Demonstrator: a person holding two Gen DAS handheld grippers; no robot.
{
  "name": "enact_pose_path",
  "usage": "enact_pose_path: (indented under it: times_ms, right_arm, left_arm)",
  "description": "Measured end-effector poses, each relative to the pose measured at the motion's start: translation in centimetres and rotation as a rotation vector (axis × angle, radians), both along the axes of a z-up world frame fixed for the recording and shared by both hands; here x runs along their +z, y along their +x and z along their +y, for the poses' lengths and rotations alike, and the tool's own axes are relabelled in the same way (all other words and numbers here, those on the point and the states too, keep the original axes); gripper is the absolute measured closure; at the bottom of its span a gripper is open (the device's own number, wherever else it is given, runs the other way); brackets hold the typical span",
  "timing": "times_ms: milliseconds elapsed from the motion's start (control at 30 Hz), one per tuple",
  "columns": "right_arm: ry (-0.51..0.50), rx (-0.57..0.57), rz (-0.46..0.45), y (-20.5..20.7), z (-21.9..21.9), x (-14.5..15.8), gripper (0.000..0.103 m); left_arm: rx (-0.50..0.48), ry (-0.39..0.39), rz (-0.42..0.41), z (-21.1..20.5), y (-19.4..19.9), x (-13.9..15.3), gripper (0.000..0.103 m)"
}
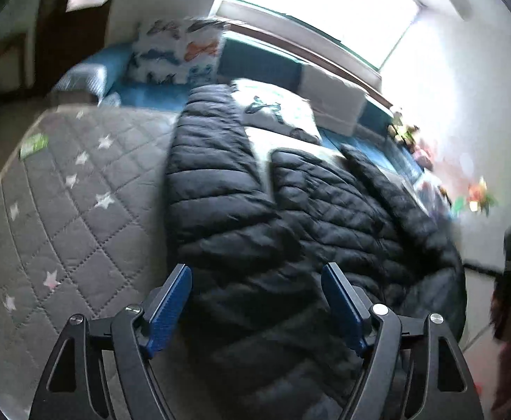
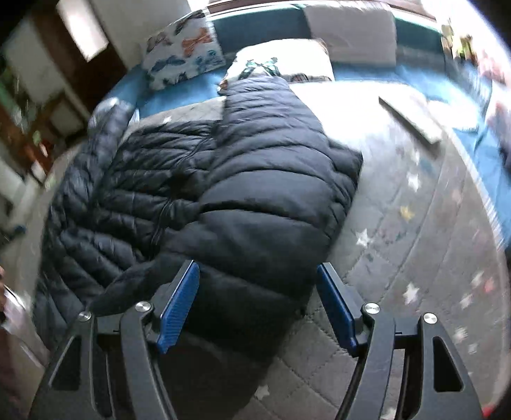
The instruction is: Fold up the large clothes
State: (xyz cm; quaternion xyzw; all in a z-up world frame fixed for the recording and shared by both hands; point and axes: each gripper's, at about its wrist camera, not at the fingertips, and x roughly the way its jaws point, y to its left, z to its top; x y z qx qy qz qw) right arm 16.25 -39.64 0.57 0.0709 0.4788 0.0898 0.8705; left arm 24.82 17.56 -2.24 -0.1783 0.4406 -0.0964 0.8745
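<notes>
Both grippers are hovering with fingers spread wide, holding nothing — the left gripper (image 1: 257, 276) and right gripper (image 2: 258, 274) are each facing the black puffer jacket (image 2: 227, 175), lying ahead on the grey quilted bed (image 1: 80, 192)

A bed by a bright window, with pillows and toys along its far edges.

A grey quilt (image 1: 63, 189) with stitched diamonds and pale stars covers the bed, over a blue sheet (image 2: 185, 87) that shows along the far edge. A pillow printed with bones (image 2: 182, 52) leans at the far left corner, a white pillow (image 2: 290, 57) lies flat near the middle of the far edge, and a plain cushion (image 2: 351, 29) stands behind it under the window (image 1: 318, 3). A flat pale board (image 2: 412, 115) rests on the quilt towards the far right. Blurred toys (image 1: 404, 131) cluster along the right edge. A small green packet (image 1: 34, 145) lies near the left edge.
</notes>
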Motion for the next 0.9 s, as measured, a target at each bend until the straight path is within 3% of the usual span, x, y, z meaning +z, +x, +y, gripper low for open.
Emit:
enact_pose_path:
  times_ms: [100,333,533,667,700,767,800,867,900]
  right_arm:
    - [0.157,-0.039,0.03,0.3,-2.6,-1.2,0.027]
    - [0.337,-0.052,0.005,1.3,-5.1,-2.4,0.027]
    - [0.485,-0.064,0.0,3.6,-7.1,-3.9,0.027]
    - [0.555,-0.065,0.033,5.4,-7.7,-4.8,0.027]
    - [0.557,-0.064,0.036,6.0,-7.7,-4.9,0.027]
    - [0.574,-0.046,0.036,6.9,-7.5,-5.0,0.027]
    - [0.59,-0.038,0.037,7.4,-7.3,-4.9,0.027]
    - [0.598,-0.011,0.029,8.1,-6.5,-4.6,0.027]
    - [0.579,0.005,0.024,8.4,-5.8,-4.3,0.028]
  left_arm:
    - [0.051,-0.044,0.055,2.3,2.6,-2.5,0.021]
    - [0.133,-0.194,0.096,6.1,5.8,-7.2,0.021]
    - [0.108,-0.342,0.151,6.4,8.6,-10.3,0.021]
    - [0.073,-0.341,0.148,5.8,10.0,-10.9,0.025]
    - [0.072,-0.334,0.136,5.5,10.1,-10.8,0.031]
    - [0.059,-0.29,0.115,4.9,10.2,-10.3,0.055]
    - [0.064,-0.244,0.106,4.5,10.0,-9.8,0.06]
    - [0.075,-0.151,0.075,3.4,9.3,-8.6,0.084]
    - [0.082,-0.093,0.057,2.8,8.7,-7.8,0.086]
